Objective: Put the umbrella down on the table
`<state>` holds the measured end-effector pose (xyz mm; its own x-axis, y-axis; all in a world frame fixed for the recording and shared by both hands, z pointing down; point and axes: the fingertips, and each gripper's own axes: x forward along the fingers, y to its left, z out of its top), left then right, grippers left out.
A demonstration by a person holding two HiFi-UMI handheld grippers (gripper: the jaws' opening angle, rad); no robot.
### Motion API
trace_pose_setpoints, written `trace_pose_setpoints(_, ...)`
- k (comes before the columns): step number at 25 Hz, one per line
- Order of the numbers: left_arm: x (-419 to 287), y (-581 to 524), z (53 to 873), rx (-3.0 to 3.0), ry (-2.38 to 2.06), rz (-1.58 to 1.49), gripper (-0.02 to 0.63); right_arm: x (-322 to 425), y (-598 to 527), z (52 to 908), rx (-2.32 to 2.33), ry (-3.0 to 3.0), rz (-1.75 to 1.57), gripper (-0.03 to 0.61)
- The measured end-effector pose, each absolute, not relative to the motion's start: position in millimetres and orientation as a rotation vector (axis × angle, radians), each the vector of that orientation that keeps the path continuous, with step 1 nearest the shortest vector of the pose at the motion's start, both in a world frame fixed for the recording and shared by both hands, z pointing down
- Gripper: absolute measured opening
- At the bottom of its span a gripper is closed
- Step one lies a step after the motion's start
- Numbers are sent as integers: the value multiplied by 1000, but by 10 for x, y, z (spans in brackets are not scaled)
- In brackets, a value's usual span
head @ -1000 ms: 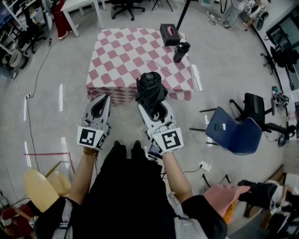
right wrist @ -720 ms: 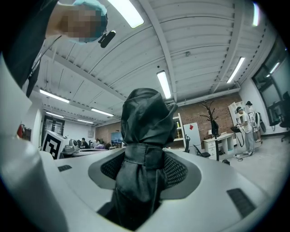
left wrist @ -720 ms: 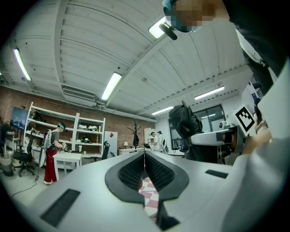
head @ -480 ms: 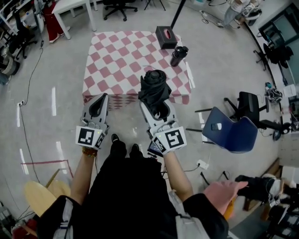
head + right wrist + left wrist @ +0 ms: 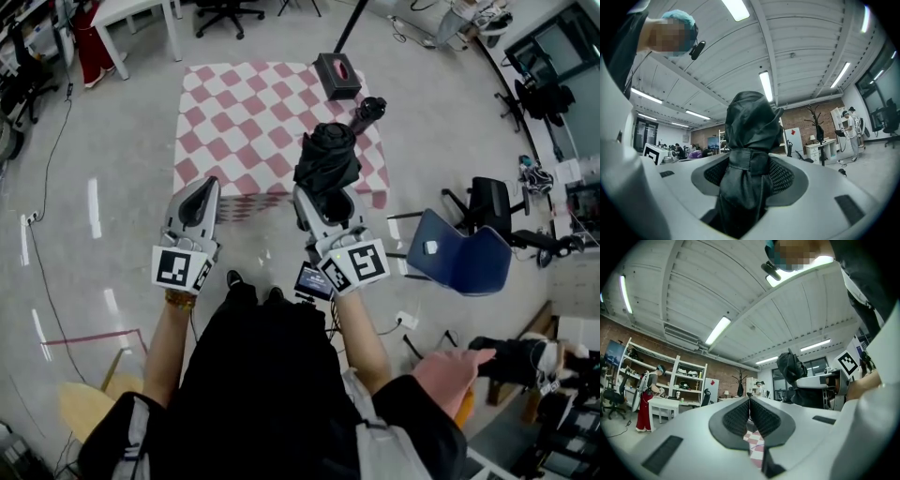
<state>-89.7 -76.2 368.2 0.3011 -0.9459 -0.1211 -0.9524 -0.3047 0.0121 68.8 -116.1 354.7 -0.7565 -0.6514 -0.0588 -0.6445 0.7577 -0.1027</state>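
My right claw (image 5: 323, 199) is clamped on the strapped waist of the folded black fabric umbrella (image 5: 326, 159), carrying it upright in the air by the near right edge of the pink-and-white checked surface (image 5: 234, 103), not yet laid down. My left claw (image 5: 200, 195), pressed closed on nothing, hangs short of the surface, out of the way. The bare middle looks the safest landing, away from the black box (image 5: 337, 73) and dark bottle (image 5: 368, 112).

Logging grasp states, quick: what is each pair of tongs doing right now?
Left tongs: shut, nothing between them.
Right tongs: shut on the folded black umbrella.
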Motion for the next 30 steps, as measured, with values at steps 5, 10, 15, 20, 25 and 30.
trace_pose_setpoints(5,-1207,-774,3634,-2487,1798,196,15,378,-1196,3528,-1086,2859,-89,227)
trace_pose_setpoints(10,-1373,-812,3720,-2513,1817,189,15,227,-1299,3484,-1101,2862,-94,226)
trace_pose_setpoints(15,-1422,-919,3834,-2537,1825,161,15,156,-1523,3549,-1117,2872,-109,227)
trace_pose_setpoints(20,-1530,-1215,3964,-2528,1850,128,15,-116,-1862,3761,-1068,2903,-151,225)
trace_pose_setpoints(25,-1509,-1471,3983,-2505,1896,131,15,-249,-2148,3720,-973,2948,-130,225)
trace_pose_setpoints(30,-1488,-1749,3969,-2489,1918,131,15,-240,-2491,3614,-950,2943,-150,225)
